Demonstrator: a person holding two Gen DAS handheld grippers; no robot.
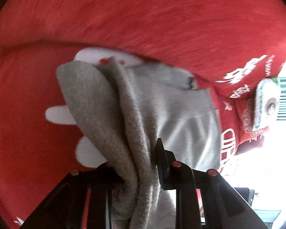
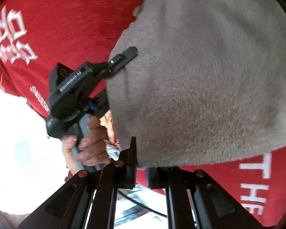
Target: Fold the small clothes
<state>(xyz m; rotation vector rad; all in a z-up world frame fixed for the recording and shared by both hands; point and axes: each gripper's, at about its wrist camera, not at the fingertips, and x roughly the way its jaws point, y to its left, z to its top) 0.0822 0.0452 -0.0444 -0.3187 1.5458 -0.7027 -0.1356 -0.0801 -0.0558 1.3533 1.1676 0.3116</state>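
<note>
Bunched grey fleece garment (image 1: 135, 126) fills the near field of the left wrist view, pinched between the black fingers of the left claw (image 1: 141, 164), which is clamped on a thick fold of it. Right claw (image 2: 143, 168) is closed on the lower edge of the same garment, seen there as a broad grey sheet hanging above its fingers. Further along, the right wrist view shows the left claw gripping the cloth's left edge, with a person's hand (image 2: 87, 147) around its handle. Behind everything lies a red cloth (image 1: 143, 15) printed with white characters; beyond its edge the background is overexposed
</note>
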